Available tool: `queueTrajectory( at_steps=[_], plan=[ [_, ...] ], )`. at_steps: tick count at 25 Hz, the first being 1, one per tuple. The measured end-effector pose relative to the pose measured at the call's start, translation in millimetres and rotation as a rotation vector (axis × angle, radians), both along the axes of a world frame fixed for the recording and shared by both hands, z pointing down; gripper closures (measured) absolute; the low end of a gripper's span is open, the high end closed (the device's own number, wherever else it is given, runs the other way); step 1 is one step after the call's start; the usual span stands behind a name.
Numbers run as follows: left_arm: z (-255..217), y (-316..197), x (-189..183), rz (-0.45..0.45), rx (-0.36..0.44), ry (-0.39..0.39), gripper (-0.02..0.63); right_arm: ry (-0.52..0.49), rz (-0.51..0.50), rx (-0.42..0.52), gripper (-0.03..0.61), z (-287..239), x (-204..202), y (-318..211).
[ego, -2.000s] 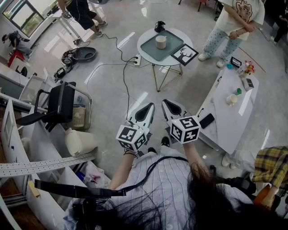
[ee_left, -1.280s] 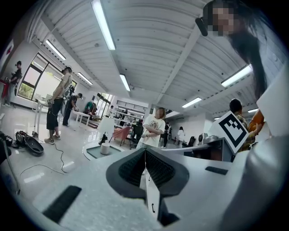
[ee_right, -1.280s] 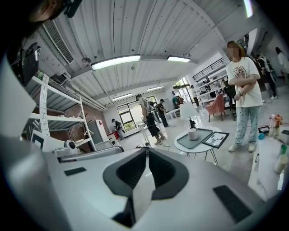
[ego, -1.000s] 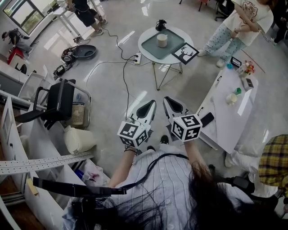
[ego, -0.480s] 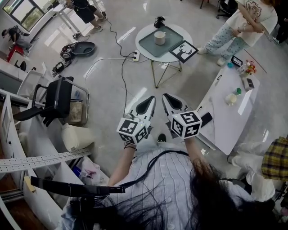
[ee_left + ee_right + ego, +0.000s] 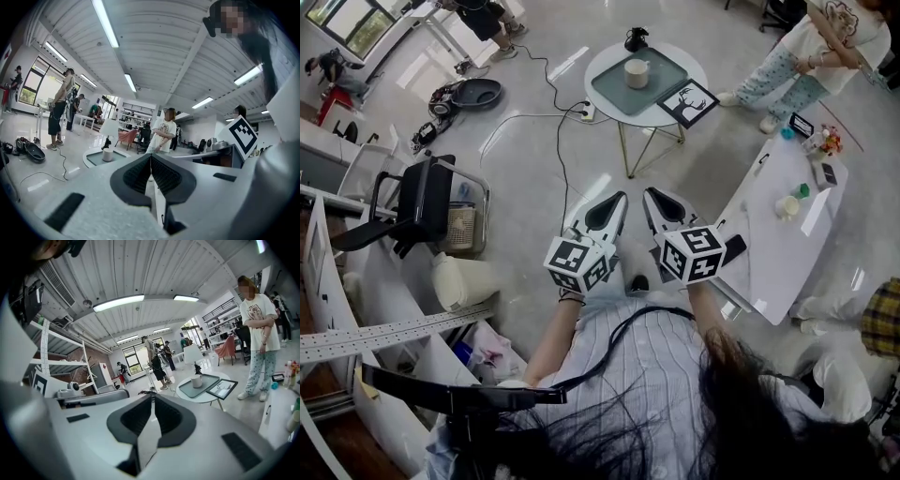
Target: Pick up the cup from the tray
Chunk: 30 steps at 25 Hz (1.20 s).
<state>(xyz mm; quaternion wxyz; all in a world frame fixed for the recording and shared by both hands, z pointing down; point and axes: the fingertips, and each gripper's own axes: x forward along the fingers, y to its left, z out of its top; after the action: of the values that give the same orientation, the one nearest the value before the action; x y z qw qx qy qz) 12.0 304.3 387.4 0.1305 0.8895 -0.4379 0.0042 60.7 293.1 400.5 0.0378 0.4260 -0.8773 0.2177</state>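
A pale cup stands on a grey-green tray on a small round white table, far ahead across the floor. The same cup on its tray shows in the right gripper view, and the cup appears small in the left gripper view. My left gripper and right gripper are held side by side close to my body, well short of the table. Both have their jaws pressed together with nothing between them.
A framed deer picture and a small black lamp base share the round table. A long white table with small items runs along my right. A black chair and shelving stand left. A cable crosses the floor. A person stands far right.
The view has drifted slightly; the round table sits a little higher and to the right in the head view. Both grippers stay shut and side by side.
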Motion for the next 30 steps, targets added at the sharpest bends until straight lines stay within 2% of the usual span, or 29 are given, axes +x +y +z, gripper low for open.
queueTrajectory(
  at_steps=[8,30],
  plan=[
    [7,-47,-11,0.026,-0.017,-0.002,0.600,0.002,0.026,-0.013,0.537,5,-10,-47],
    [24,-247,-67,0.122,-0.096,0.018,0.600,0.045,0.107,-0.125,0.537,31,-66,-243]
  ],
)
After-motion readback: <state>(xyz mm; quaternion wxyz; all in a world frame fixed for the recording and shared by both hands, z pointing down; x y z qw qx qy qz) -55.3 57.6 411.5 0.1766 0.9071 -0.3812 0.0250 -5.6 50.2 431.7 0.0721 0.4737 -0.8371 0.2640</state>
